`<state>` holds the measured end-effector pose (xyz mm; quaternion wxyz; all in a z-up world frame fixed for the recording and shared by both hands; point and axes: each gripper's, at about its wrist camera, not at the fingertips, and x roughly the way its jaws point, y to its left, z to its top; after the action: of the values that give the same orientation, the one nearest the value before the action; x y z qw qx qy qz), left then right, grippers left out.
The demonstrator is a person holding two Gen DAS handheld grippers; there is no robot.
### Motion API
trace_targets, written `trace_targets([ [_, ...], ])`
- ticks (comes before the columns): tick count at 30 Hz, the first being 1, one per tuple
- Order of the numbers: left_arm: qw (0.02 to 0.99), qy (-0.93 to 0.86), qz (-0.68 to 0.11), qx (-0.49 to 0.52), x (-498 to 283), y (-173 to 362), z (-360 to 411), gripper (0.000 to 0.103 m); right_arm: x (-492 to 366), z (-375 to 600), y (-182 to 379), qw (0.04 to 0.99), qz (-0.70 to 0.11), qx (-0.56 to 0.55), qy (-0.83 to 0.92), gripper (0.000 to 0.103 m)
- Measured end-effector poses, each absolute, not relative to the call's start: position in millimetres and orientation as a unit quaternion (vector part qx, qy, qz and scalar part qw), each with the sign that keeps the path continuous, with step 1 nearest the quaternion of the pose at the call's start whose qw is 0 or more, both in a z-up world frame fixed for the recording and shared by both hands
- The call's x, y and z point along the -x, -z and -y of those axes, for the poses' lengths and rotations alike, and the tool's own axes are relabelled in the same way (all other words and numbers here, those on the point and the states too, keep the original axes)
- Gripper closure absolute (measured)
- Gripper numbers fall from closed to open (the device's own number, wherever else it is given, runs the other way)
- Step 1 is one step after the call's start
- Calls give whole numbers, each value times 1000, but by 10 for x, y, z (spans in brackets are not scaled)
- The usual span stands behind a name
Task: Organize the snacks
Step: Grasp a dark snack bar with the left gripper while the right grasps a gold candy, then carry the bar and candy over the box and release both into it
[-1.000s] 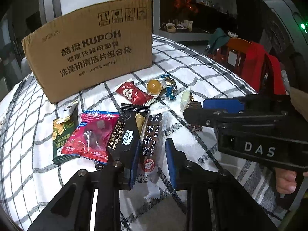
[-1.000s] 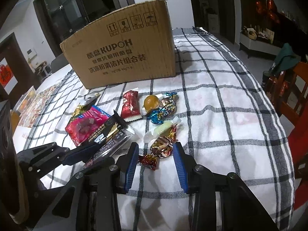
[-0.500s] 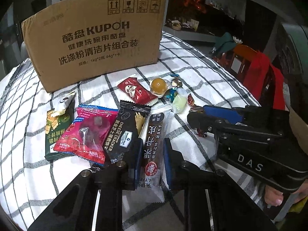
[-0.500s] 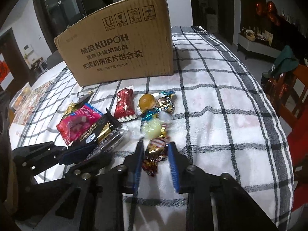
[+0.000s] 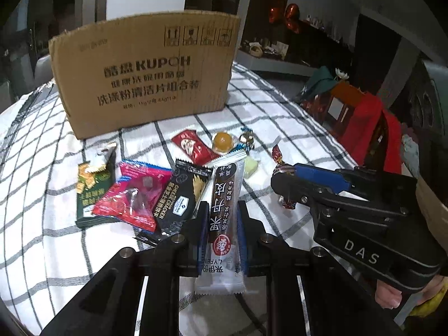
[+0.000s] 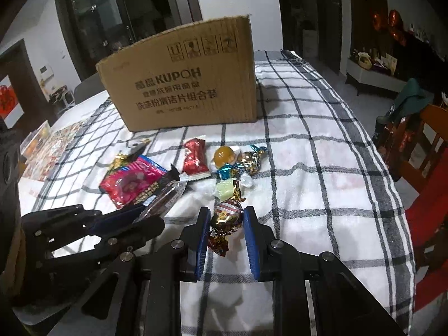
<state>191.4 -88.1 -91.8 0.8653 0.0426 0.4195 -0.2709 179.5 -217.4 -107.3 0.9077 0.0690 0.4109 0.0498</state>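
My left gripper [image 5: 223, 205] is shut on a long brown snack bar [image 5: 225, 179], whose far end is lifted over the other packets. My right gripper [image 6: 226, 215] is shut on a red-and-gold foil candy [image 6: 227, 210], held just above the checked tablecloth [image 6: 308, 184]. On the cloth lie a green cracker pack [image 5: 92, 184], a pink packet [image 5: 131, 196], a black cheese cracker pack [image 5: 182, 196], a red packet [image 5: 193, 145], an orange jelly [image 5: 222, 141] and a pale green candy [image 5: 251, 166]. Behind them stands an open cardboard box [image 5: 145, 81].
A wooden chair draped with red cloth [image 5: 372, 128] stands past the table's right edge. Printed sheets [image 6: 53, 145] lie at the table's left side. A person's hand [image 5: 389, 296] holds the right gripper's handle. Bare cloth stretches right of the snacks.
Both grippers' jaws closed: the left onto the brown snack bar, the right onto the foil candy. Each has since lifted its item a little off the cloth.
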Motion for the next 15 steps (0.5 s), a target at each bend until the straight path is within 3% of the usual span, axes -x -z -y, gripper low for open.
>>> trace_targets([
  [15, 899, 243, -363, -26, -1666, 345, 613, 83, -1561, 2062, 601, 927, -362, -68, -70, 77],
])
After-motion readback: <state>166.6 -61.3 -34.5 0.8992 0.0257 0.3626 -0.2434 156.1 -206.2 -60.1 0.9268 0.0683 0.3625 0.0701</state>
